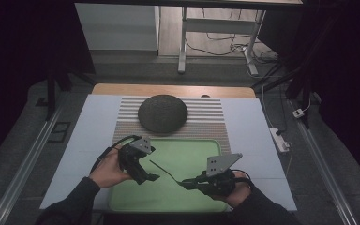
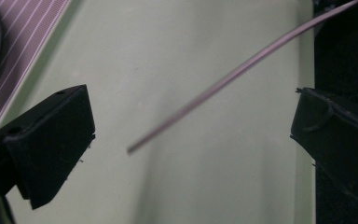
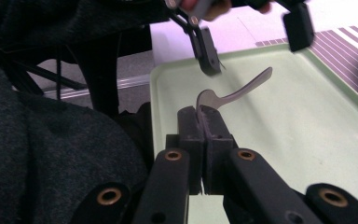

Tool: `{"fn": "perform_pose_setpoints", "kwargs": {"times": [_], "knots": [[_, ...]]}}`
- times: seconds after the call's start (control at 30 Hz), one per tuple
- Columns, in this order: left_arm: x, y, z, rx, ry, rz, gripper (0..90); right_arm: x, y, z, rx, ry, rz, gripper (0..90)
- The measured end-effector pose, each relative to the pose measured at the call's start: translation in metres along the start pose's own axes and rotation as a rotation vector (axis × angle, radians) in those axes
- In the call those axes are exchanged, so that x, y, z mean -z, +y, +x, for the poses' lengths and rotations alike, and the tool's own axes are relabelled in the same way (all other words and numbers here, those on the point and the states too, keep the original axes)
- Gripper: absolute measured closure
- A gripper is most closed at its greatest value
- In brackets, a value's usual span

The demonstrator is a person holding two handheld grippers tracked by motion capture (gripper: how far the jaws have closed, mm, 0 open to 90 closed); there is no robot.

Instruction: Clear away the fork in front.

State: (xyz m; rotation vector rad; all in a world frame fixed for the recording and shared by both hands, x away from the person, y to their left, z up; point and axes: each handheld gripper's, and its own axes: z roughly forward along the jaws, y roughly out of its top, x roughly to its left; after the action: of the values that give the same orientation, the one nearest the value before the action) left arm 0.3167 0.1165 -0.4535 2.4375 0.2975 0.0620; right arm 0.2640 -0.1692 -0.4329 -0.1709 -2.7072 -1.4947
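Your green tray [image 1: 190, 149] lies open between the grippers (only the spoon [image 1: 165, 171] crosses it); the dark bowl [image 1: 162, 113] blocks the far side.

No text, label, brand or number can be read anywhere.

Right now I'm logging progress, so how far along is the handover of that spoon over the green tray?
Done: the right gripper is shut on the spoon at its bowl end, lifted above the green tray. In hand: the left gripper stands open around the handle's free end, pads not touching. Left: closing on the handle and whatever follows; the dark bowl sits untouched on the striped mat.
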Motion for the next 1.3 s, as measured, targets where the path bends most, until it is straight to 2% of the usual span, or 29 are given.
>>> {"fn": "perform_pose_setpoints", "kwargs": {"times": [0.13,0.3,0.47,0.63,0.9,1.0,1.1,1.3], "knots": [[-0.007,0.008,-0.002,-0.044,-0.017,0.006,2.6,0.000,0.002,0.000,0.003,0.023,-0.001,88.8],[-0.013,0.015,-0.005,-0.107,-0.032,0.030,10.4,-0.001,0.003,0.000,0.004,0.044,-0.001,88.7],[-0.016,0.017,-0.008,-0.150,-0.050,0.041,24.4,-0.002,0.004,0.000,0.009,0.066,0.009,88.7],[-0.016,0.017,-0.013,-0.205,-0.082,0.055,42.2,-0.003,0.004,-0.002,0.008,0.083,0.020,88.7],[-0.015,0.018,-0.019,-0.284,-0.112,0.073,65.2,-0.003,0.004,-0.006,-0.018,0.107,0.026,88.7],[-0.016,0.017,-0.021,-0.316,-0.117,0.074,69.4,-0.004,0.003,-0.008,-0.027,0.120,0.027,88.7],[-0.017,0.017,-0.024,-0.331,-0.120,0.074,72.8,-0.004,0.003,-0.009,-0.033,0.134,0.035,88.8],[-0.016,0.017,-0.028,-0.404,-0.119,0.090,78.3,-0.005,0.003,-0.012,-0.038,0.161,0.039,88.7]]}}
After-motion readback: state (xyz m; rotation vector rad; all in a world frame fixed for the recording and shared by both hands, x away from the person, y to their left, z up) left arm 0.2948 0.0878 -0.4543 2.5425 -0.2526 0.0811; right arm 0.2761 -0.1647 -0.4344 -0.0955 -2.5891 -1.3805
